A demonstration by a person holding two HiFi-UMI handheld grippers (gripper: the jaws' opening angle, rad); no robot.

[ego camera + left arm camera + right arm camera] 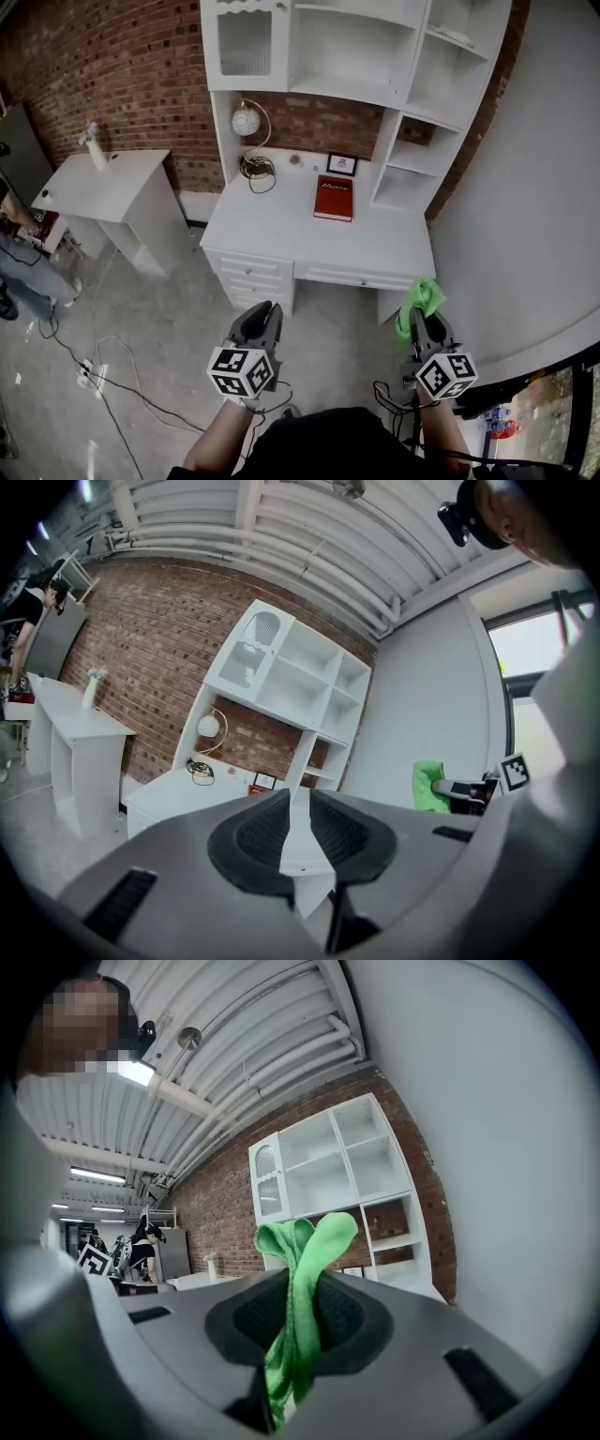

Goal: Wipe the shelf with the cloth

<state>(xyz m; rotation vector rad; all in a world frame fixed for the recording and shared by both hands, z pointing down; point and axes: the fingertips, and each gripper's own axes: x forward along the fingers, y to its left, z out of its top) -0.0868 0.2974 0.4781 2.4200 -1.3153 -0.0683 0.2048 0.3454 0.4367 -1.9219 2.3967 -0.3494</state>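
Low in the head view, both grippers are held over the concrete floor (169, 319) in front of the white desk (281, 230), well short of it. Left gripper (266, 317) (295, 799): jaws a narrow gap apart with nothing between them, only the desk seen through the gap. Right gripper (424, 319) (300, 1283): jaws clamped on the green cloth (422, 295) (305, 1241). The cloth is bunched, with a folded loop sticking up past the tips and a tail hanging below the pads. It also shows in the left gripper view (428, 785), off to the right, apart from the left gripper.

The white shelf (356, 47) (291, 677) (337, 1162) stands on the back of the desk against the brick wall (122, 66). It has open compartments, a glass-door cabinet at the upper left, and stepped cubbies on the right. The cloth is well apart from the shelf, touching nothing but the right jaws.

On the desk are a red book (334, 198) lying flat near the middle, a small framed picture (342, 164) behind it, and a round lamp-like object (246, 120) with a coiled cable at the back left. A white side table (103, 183) stands to the left of the desk. Cables (103, 370) trail over the floor. A person (19, 262) is partly in view at the left edge.
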